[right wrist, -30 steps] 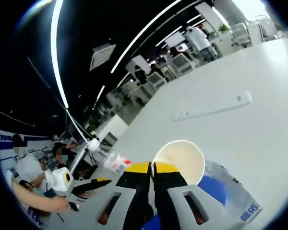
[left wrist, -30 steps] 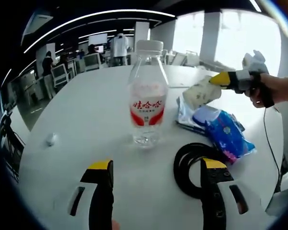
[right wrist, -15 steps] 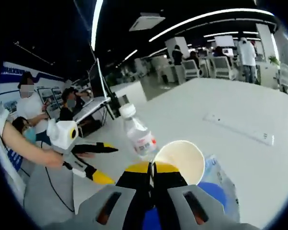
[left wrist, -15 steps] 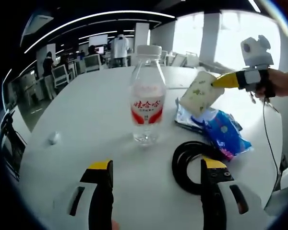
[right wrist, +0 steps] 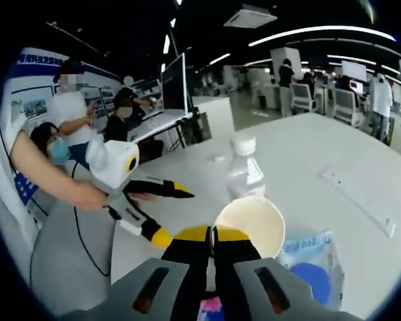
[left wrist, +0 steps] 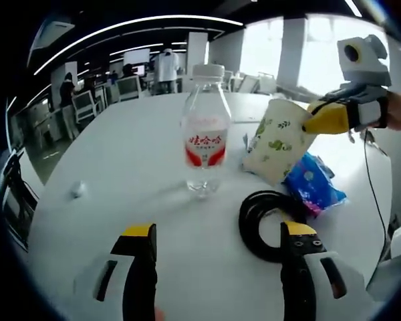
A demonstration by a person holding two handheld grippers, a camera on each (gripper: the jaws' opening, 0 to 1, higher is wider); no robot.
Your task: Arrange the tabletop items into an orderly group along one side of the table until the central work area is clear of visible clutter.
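A clear plastic bottle (left wrist: 204, 137) with a white cap and red label stands on the white table (left wrist: 120, 167), ahead of my open left gripper (left wrist: 217, 237). A black coiled cable (left wrist: 262, 224) lies near its right jaw. My right gripper (left wrist: 324, 120) comes in from the right, shut on the rim of a paper cup (left wrist: 279, 144) with green prints, held lifted and tilted. In the right gripper view the cup (right wrist: 250, 224) sits in my right gripper (right wrist: 212, 234), with the bottle (right wrist: 244, 177) behind it and the left gripper (right wrist: 167, 214) at left. A blue packet (left wrist: 314, 184) lies under the cup.
A small white object (left wrist: 77, 192) lies at the table's left. A white power strip (right wrist: 357, 200) rests on the far side of the table. People sit at desks behind (right wrist: 67, 127); office chairs and more people stand in the background (left wrist: 164, 67).
My right gripper has carried the cup up and toward the bottle, tilting it. The right view has swung left. The left gripper stays open and still.
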